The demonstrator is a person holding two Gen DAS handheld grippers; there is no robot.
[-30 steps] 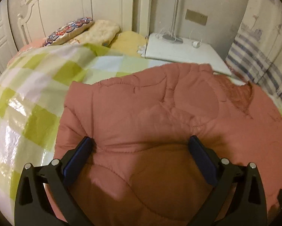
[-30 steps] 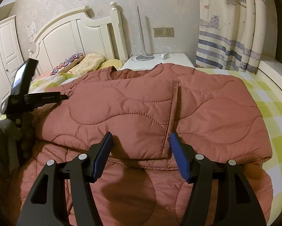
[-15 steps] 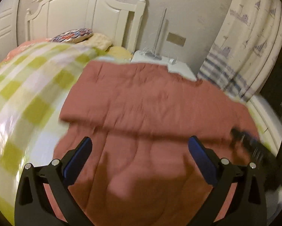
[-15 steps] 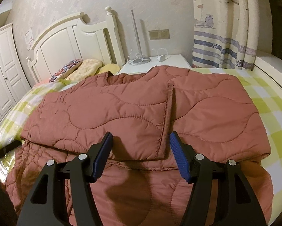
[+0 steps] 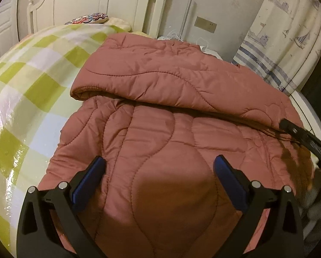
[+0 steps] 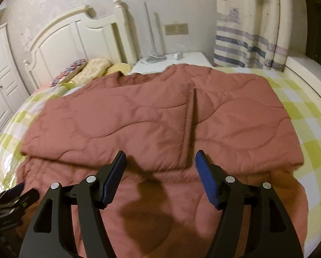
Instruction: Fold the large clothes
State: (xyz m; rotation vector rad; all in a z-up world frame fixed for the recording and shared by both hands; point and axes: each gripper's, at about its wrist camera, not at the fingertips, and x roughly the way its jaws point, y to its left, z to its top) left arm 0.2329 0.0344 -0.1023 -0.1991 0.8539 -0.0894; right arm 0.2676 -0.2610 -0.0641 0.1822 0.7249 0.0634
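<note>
A large quilted pink-red coat lies on the bed, its upper part and sleeves folded down over the body. My left gripper is open and empty, just above the coat's lower left part. My right gripper is open and empty, above the near edge of the folded sleeves. The right gripper shows at the right edge of the left wrist view. The left gripper shows at the lower left of the right wrist view.
The bed has a green-and-white checked cover and a white headboard with pillows. A white bedside table stands behind the coat. A striped curtain hangs at the right.
My left gripper has pulled back toward the coat's near left side and swung its view right. My right gripper has stayed over the fold, with its view shifted slightly. Both stayed open.
</note>
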